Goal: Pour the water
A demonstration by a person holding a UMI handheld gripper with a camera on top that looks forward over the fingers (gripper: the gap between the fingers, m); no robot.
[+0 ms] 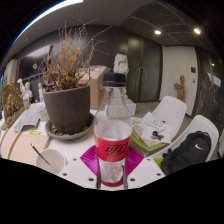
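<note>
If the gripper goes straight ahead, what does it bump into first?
The clear plastic bottle. It already stands between the gripper fingers, so it comes first. The potted plant sits off to one side, probably missed.

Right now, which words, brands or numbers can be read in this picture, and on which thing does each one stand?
Bottle, red label: white script, too blurred to read.
Black bag: a white mark, no readable words.
Papers on the table: print too small to read.
The gripper is shut on the bottle.

Clear glossy plastic bottle with red paper-like label; at 10 o'clock, matt dark pot held dry, brittle plant; smooth white tabletop.
</note>
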